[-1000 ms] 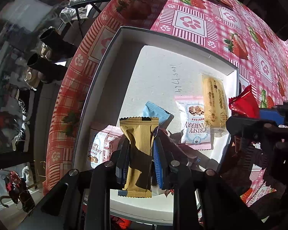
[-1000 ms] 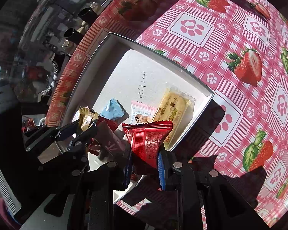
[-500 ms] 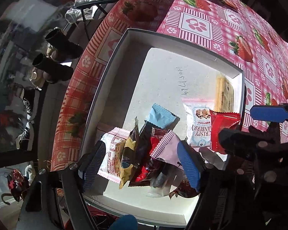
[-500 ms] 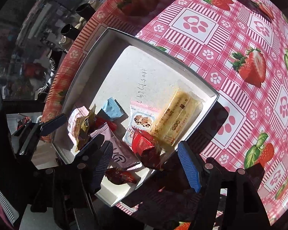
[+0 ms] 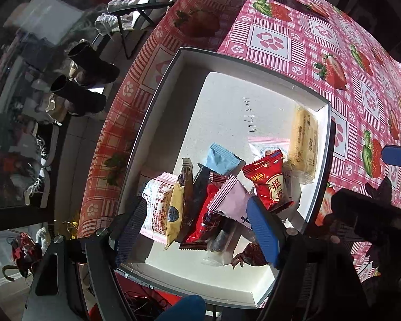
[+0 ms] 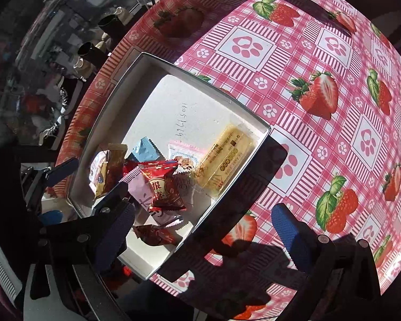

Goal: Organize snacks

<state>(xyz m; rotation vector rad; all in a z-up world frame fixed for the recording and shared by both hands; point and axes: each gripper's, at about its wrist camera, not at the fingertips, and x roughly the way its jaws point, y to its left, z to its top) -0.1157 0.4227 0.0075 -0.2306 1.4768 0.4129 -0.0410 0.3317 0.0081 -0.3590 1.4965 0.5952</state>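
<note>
Left wrist view: left gripper open above box.
Right gripper: jaws opening, empty.
Red packet, 2 o'clock: light, crinkly; pinch its crimped edge.

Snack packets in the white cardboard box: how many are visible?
9, possibly more hidden in the pile: pale yellow bar, white cranberry packet, light blue, bright red, pink, red-striped, yellow-brown, pink-white, dark red.

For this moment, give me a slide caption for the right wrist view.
Right tongs opening empty above a shallow white cardboard box holding a red foil snack packet and a long yellow wrapped biscuit bar.
</note>
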